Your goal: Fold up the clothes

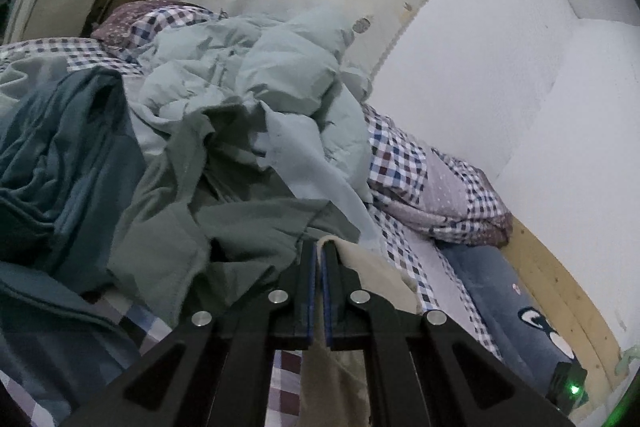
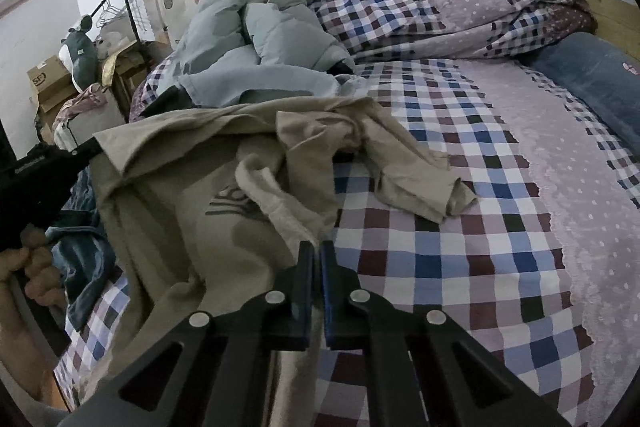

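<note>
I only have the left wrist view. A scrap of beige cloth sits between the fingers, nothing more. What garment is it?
Observer: The right wrist view shows a beige shirt with a dark printed graphic, crumpled on the checked bedsheet.
Operator: Is the right gripper holding it too?
Observer: Its jaws look closed at the shirt's near edge; the right gripper seems shut on it.
Operator: And my left gripper?
Observer: The left gripper pinches the shirt's far left corner, lifted off the bed.

Right gripper [image 2: 317,247] pinches beige shirt [image 2: 224,195] on checkered bed [image 2: 460,247].
</note>
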`<state>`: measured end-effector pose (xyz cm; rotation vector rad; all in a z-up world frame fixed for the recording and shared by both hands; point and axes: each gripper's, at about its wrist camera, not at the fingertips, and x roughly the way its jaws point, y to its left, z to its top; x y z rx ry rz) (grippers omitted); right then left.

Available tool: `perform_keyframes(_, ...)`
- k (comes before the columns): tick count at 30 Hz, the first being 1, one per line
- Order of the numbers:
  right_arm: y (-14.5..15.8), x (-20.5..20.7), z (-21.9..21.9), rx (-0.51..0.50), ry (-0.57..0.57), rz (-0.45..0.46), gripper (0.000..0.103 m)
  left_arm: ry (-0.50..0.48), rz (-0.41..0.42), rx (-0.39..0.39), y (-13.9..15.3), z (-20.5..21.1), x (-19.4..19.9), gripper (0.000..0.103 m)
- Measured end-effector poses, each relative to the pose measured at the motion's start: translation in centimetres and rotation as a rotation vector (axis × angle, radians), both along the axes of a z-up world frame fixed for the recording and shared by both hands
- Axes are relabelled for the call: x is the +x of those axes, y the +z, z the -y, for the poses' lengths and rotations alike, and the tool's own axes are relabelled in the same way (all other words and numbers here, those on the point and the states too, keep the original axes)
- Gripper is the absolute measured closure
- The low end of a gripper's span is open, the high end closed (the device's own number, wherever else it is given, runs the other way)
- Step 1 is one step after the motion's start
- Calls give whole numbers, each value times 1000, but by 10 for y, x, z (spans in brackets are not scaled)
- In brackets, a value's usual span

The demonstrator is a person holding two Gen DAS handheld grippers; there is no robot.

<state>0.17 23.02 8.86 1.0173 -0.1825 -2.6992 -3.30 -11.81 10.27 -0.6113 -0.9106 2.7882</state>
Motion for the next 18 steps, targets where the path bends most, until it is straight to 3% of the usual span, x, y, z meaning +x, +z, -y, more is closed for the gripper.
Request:
perform_keyframes(9, 7, 1, -23, 12, -89, -30, 102, 123, -48, 28, 6, 44, 17, 103)
perform_keyframes(13, 7, 0, -35, 22, -114, -18, 102, 81, -20, -1, 0, 45, 13, 103)
perform_keyframes(18, -3, -6, -37, 30, -131, 39, 102, -13, -22, -108, 1, 10, 6, 103)
